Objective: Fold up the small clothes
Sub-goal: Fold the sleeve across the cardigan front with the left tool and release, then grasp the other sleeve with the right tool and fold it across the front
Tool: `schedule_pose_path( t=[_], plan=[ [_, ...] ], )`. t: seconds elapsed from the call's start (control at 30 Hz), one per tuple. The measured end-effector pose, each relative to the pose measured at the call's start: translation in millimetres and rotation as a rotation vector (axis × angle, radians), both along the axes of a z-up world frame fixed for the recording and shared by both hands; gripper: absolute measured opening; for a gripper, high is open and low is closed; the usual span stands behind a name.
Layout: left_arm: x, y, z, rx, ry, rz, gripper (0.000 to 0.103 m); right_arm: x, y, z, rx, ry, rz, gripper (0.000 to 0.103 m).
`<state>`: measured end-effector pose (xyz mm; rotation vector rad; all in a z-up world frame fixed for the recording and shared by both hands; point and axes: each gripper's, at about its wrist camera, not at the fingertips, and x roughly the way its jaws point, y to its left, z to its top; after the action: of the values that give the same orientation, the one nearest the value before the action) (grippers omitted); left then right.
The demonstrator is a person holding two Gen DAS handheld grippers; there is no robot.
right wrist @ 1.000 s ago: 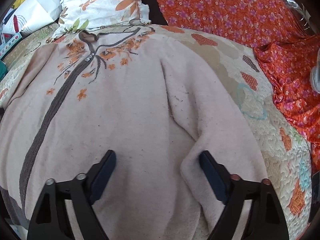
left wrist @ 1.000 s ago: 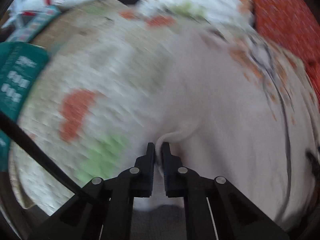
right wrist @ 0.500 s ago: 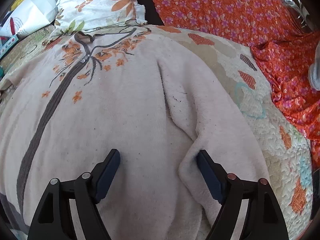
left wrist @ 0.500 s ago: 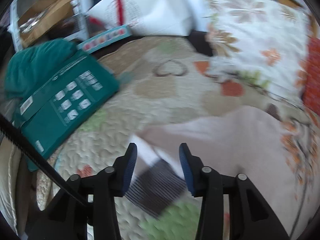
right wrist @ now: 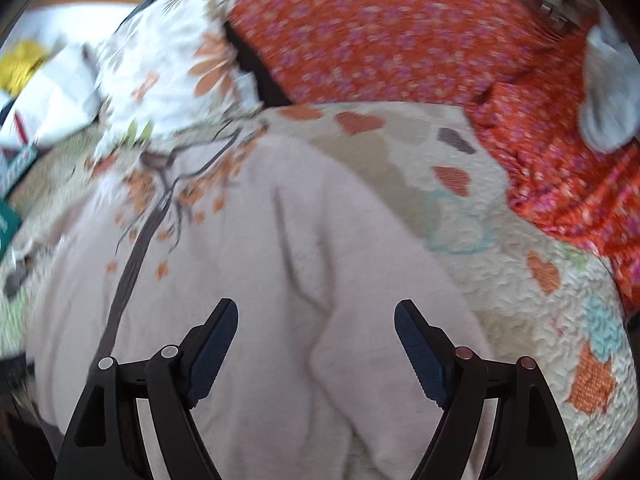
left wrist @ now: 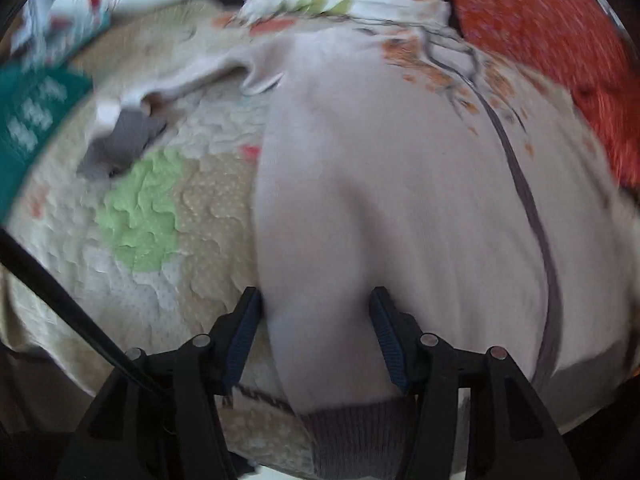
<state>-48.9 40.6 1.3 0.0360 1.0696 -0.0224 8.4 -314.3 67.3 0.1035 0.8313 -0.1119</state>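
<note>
A quilted bedspread [left wrist: 168, 264] is covering the bed and carrying everything else. An orange floral cloth [right wrist: 400, 36] is lying along the far side of the bed, and a white floral pillow [right wrist: 168, 68] is resting beside it toward the far left corner. A teal box [left wrist: 28, 120] is sitting at the bed's left edge.

The pale pink cardigan [left wrist: 400, 200], the task's garment, is lying spread across the middle of the bed with its embroidered branch design and dark front band facing up. 1 sleeve [right wrist: 360, 248] is lying folded over the body on the right side; the other sleeve [left wrist: 192, 76], with its grey cuff, is trailing out across the quilt toward the left edge.

The left gripper [left wrist: 316, 332] is standing about half open, its jaws straddling the cardigan's left side edge near the ribbed hem; the pads are lying close against the fabric, yet no pinch is showing. The right gripper [right wrist: 316, 344] is hovering wide open above the folded sleeve, holding nothing.

Judged step: the sleeves are being folded in, 1 done and 1 left. The next move is probably calling for the left gripper to be reaching the outstretched sleeve, closing on it near the cuff, and carrying it across the body.
</note>
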Motion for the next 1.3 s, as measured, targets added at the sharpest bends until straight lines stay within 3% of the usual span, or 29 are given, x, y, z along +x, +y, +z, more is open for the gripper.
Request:
schedule_pose_path(
  t=[0.03,0.07,0.13,0.23,0.33,0.43,0.5,0.63,0.7,0.77,0.93,1.0,1.03,1.07,1.17,1.3],
  plan=[
    [-4,-9,2,0.009,-0.010,-0.043,0.019,-2,-6,2,0.008,-0.002,-0.021,0.085],
    [-6,-14,4,0.031,-0.015,-0.055,0.005,-3,-9,3,0.012,-0.005,-0.033,0.085],
    [-5,-10,9,0.022,-0.012,-0.055,0.005,-8,-18,8,0.022,-0.022,-0.060,0.085],
    [-5,25,18,-0.010,0.000,0.046,0.005,-19,-31,20,0.001,-0.064,-0.098,0.085],
    [-7,64,30,-0.096,0.015,0.108,0.005,-30,-50,32,-0.029,-0.105,-0.138,0.085],
    [-16,79,46,-0.080,-0.038,0.133,0.005,-36,-78,30,-0.012,-0.079,-0.198,0.085],
    [-18,80,56,-0.116,-0.066,0.124,0.008,-37,-92,22,0.027,-0.041,-0.224,0.085],
    [-6,70,75,-0.170,-0.125,0.103,0.051,-45,-117,-4,0.105,0.061,-0.270,0.085],
    [7,58,84,-0.184,-0.158,0.096,0.055,-51,-124,-14,0.106,0.110,-0.295,0.085],
    [23,44,89,-0.191,-0.182,0.080,0.066,-60,-130,-21,0.102,0.153,-0.318,0.085],
    [55,19,85,-0.134,-0.208,0.037,0.068,-89,-127,-36,0.205,0.218,-0.288,0.084],
    [58,16,78,-0.122,-0.201,0.030,0.068,-95,-120,-41,0.164,0.251,-0.276,0.051],
    [59,14,73,-0.120,-0.195,0.032,0.068,-95,-117,-38,0.114,0.256,-0.260,0.019],
    [60,15,70,-0.120,-0.189,0.032,0.068,-93,-118,-34,0.134,0.249,-0.227,0.005],
    [68,16,58,-0.139,-0.153,0.037,0.068,-92,-136,-7,0.089,0.202,-0.278,0.005],
    [73,19,55,-0.188,-0.145,0.060,0.068,-92,-173,27,-0.062,0.145,-0.475,0.006]
  ],
)
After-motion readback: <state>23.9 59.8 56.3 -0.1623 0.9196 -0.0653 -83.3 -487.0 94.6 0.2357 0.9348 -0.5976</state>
